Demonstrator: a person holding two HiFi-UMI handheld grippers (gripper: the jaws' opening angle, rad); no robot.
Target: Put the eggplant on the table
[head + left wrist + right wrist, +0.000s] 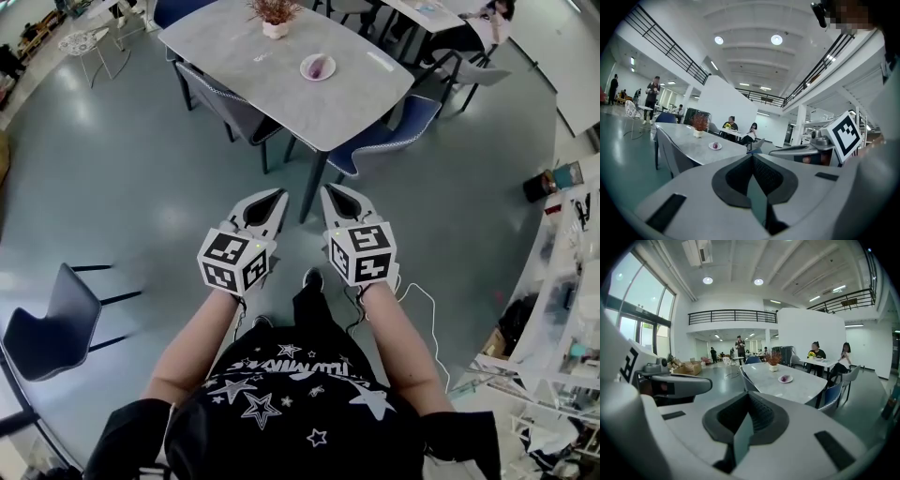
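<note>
A small purple eggplant point(318, 66) lies on a white plate point(308, 73) on the grey table point(225, 42), far ahead of me. It also shows as a purple lump in the left gripper view point(715, 146) and the right gripper view point(785, 378). My left gripper point(277, 199) and right gripper point(330, 193) are held side by side at waist height over the floor, well short of the table's near corner. Both have their jaws together with nothing between them, as seen close up on the left gripper point(752, 157) and right gripper point(749, 395).
A potted plant point(275, 17) stands at the table's far end. A grey chair point(225, 108) and blue chairs point(389, 136) line the table's near sides. A black chair point(52, 323) stands at my left. People sit at another table point(473, 28). Cluttered shelving point(572, 281) runs along the right.
</note>
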